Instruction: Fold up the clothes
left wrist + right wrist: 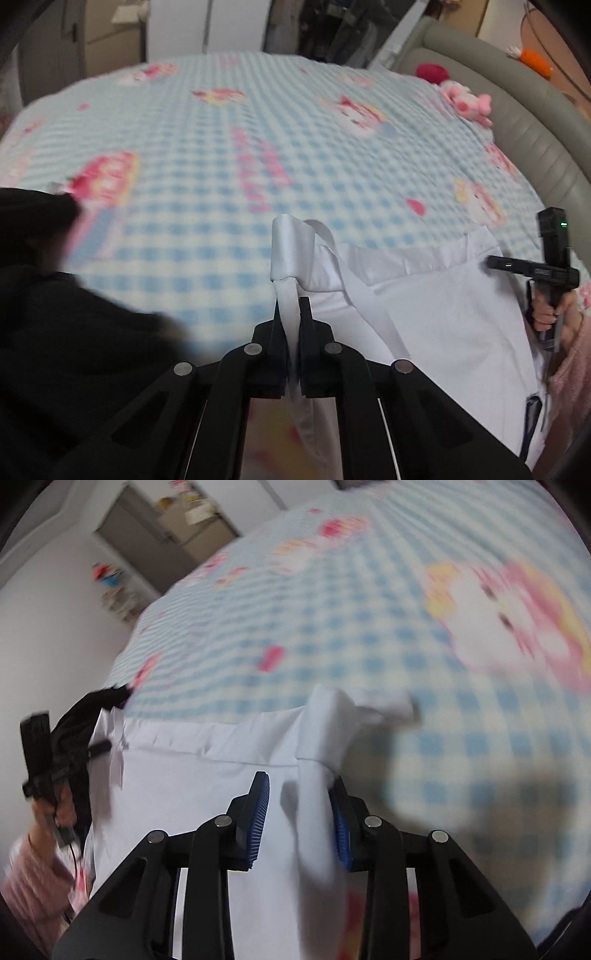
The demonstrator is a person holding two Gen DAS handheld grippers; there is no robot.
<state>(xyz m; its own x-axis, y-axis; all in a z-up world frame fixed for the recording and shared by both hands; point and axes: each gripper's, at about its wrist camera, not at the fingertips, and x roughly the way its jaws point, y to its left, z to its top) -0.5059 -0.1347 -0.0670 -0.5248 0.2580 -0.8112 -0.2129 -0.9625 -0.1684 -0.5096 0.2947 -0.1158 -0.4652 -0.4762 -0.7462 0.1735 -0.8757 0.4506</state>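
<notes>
While lifted: white garment (424,314) hangs over near edge of checked bedspread (221,147).
Left gripper (291,314): pressed together, pinching white strap (286,295).
Right gripper (297,805): spread, fabric fold (314,812) loose between pads.
Risk: right corner likely to drop, skewing the fold, since unclamped.

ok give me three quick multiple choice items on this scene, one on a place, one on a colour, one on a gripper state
1. Where does the white garment lie?
A on a checked bed cover
B on a wooden floor
C in a basket

2. What colour are the right gripper pads?
A red
B blue
C white

3. How is the left gripper?
A wide open, empty
B shut on a white strap
C shut on a sock

A: the bed cover shows blue checks around it.
B: blue ribbed pads show.
B: the strap is pinched between closed fingers.
</notes>
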